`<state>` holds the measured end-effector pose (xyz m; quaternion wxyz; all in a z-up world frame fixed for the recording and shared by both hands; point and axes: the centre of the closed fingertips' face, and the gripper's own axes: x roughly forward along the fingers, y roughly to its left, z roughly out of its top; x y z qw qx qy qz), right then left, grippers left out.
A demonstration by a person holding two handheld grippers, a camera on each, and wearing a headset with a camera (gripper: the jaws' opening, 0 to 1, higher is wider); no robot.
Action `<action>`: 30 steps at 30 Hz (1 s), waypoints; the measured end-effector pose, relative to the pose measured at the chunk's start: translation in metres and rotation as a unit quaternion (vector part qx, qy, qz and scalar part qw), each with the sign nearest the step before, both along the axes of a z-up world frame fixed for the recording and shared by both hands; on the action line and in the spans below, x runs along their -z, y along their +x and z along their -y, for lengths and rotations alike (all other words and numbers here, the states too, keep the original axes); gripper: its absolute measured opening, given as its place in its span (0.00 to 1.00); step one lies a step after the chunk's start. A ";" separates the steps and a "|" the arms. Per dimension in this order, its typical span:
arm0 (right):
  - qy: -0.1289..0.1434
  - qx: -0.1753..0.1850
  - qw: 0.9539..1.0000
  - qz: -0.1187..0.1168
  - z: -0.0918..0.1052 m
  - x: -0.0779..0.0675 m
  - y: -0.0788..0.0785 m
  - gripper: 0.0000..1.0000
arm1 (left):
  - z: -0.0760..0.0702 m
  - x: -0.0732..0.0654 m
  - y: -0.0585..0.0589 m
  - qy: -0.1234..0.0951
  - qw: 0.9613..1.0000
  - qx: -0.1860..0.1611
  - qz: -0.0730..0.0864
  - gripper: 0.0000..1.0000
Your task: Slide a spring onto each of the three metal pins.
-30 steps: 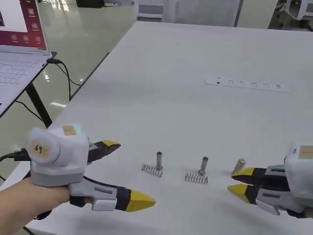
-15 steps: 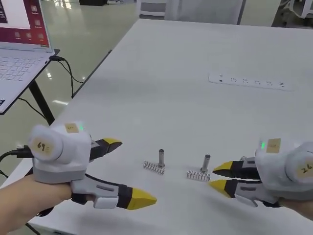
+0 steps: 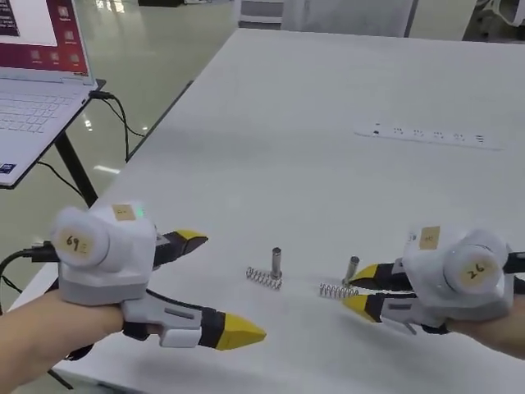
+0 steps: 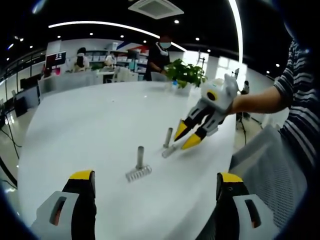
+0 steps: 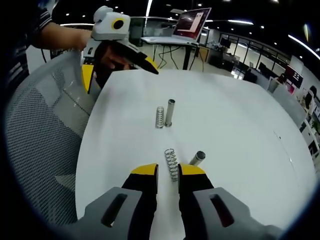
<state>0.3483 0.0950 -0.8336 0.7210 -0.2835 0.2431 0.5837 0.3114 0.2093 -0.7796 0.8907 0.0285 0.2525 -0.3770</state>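
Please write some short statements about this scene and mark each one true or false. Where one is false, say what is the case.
1. The left hand-held gripper has its jaws wide open. True.
2. A spring sits on the pin nearer that gripper. False: it lies flat on the table beside the pin.
3. The right hand-held gripper has its tips at the second spring. True.
4. The power strip lies between the two pins. False: it lies far behind them on the table.
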 end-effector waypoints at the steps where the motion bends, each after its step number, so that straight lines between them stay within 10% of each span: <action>1: -0.002 -0.001 1.000 0.001 0.000 0.002 0.001 0.13 | 0.000 0.000 0.000 0.000 1.000 0.000 0.000 0.98; 30: -0.021 -0.010 1.000 -0.012 0.002 0.022 0.003 0.08 | 0.003 0.003 -0.010 -0.001 1.000 0.004 -0.009 0.97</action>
